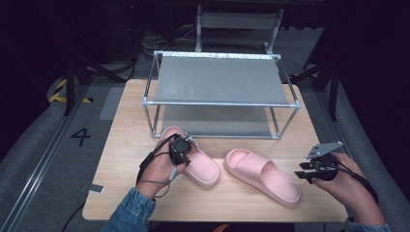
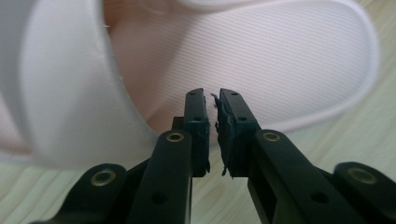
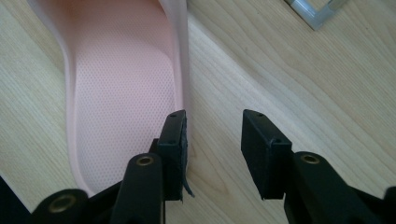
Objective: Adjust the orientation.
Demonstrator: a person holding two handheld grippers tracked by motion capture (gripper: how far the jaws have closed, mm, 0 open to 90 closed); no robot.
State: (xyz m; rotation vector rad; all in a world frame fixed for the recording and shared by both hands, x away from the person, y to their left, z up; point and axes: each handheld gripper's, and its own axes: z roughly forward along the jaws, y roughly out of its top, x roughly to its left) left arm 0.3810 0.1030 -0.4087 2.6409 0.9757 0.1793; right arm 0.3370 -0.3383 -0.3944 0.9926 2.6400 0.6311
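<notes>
Two pink slippers lie on the wooden table (image 1: 126,140). My left gripper (image 1: 180,150) points down over the left slipper (image 1: 202,168), by its strap. In the left gripper view its jaws (image 2: 212,95) stand almost together with only a thin slit; nothing shows between them, and the slipper's footbed (image 2: 280,60) lies just behind the tips. My right gripper (image 1: 303,174) hovers at the heel end of the right slipper (image 1: 263,176). Its jaws (image 3: 215,116) are open over bare wood, the left one beside the slipper's rim (image 3: 121,93).
A two-tier metal rack (image 1: 220,77) with grey shelves stands at the back of the table, close behind the left slipper; its corner (image 3: 313,11) shows in the right gripper view. A small flat object (image 1: 95,188) lies at the table's left front corner.
</notes>
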